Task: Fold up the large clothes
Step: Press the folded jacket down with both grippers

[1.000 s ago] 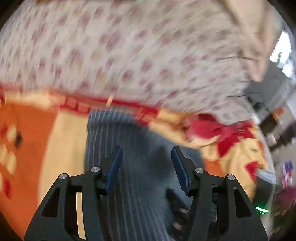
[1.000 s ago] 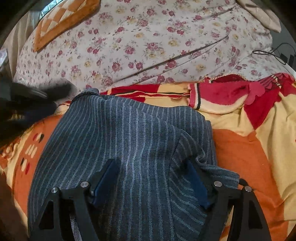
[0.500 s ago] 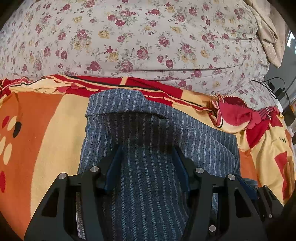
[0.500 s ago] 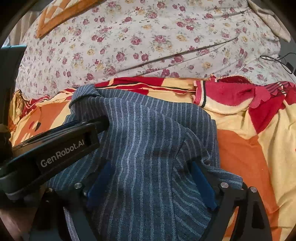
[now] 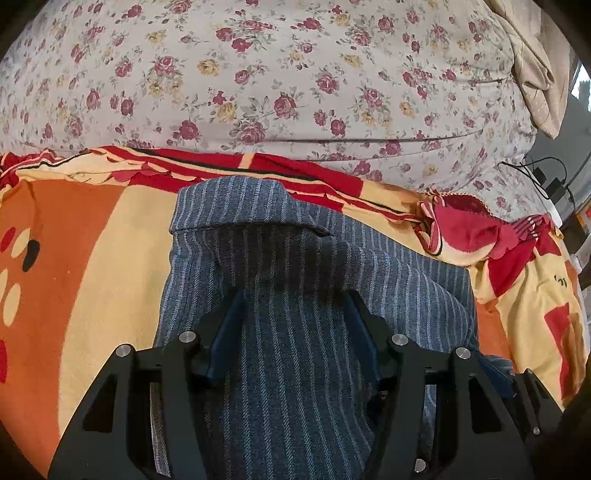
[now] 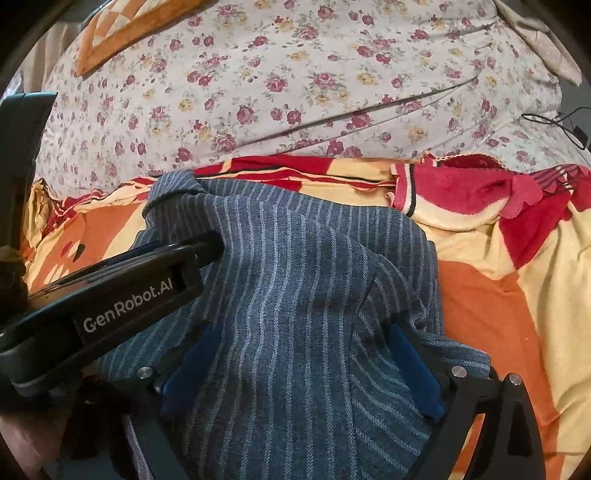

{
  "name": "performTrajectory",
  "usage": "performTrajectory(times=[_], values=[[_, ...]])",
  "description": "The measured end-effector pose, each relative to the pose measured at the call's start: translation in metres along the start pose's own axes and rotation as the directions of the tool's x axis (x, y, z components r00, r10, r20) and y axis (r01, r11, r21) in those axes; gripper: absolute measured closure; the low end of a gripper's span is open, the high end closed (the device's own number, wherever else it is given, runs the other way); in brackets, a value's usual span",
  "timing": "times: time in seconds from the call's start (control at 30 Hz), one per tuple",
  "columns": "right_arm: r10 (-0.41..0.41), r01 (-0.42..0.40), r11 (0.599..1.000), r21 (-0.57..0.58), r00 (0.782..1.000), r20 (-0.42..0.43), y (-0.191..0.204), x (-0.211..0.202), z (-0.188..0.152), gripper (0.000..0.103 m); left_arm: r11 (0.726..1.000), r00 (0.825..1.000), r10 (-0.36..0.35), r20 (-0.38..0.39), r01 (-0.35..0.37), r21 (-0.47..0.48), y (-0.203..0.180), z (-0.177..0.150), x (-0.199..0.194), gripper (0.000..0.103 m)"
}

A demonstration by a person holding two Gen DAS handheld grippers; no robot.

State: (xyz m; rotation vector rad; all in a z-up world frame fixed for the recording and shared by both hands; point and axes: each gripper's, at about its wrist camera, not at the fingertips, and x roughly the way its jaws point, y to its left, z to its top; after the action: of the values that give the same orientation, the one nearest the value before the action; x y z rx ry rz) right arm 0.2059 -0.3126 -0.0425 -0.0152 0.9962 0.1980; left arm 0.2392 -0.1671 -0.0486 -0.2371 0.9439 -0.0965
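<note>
my left tool (image 5: 293, 314) has its blue pads (image 5: 225, 332) spread wide, one on each side of a raised ridge of the garment (image 5: 295, 369), a blue-grey cloth with thin pale stripes. the pads sit low against the cloth and do not pinch it. my right tool (image 6: 299, 354) is spread wide too, its pads (image 6: 415, 373) straddling another hump of the same garment (image 6: 295, 277); whether they press the cloth i cannot tell.

the garment lies bunched on the blanket (image 5: 92, 240), which is orange, cream and red and spread over the bed. a folded-over edge of the garment, like a collar or hem, points away from me toward the floral sheet (image 5: 277, 74), which covers the far part of the bed. a crumpled red corner of the blanket (image 6: 480, 192) lies just right of the garment.

in the right view my left tool (image 6: 110, 295) reaches in from the left, its black body marked "genrobot.ai", its tip on the garment. a beige cloth (image 5: 535, 74) lies at the far right of the sheet, black cables (image 5: 543, 177) run off its right edge, and an orange checked cushion (image 6: 122, 33) sits at the far left.
</note>
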Motion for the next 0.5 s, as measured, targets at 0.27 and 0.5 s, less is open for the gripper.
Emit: performTrajectory(times=[0.27, 0.5], values=[[-0.008, 0.008, 1.000, -0.022, 1.000, -0.019, 0.0007, -0.0020, -0.0012, 0.007, 1.000, 1.000, 0.003, -0.003, -0.003, 0.004, -0.0010, 0.0006, 0.0004, 0.046], [-0.019, 0.018, 0.999, -0.038, 1.000, -0.008, 0.0026, -0.0047, -0.0044, 0.007, 1.000, 1.000, -0.006, -0.008, 0.006, 0.009, -0.0013, 0.0007, 0.0006, 0.042]])
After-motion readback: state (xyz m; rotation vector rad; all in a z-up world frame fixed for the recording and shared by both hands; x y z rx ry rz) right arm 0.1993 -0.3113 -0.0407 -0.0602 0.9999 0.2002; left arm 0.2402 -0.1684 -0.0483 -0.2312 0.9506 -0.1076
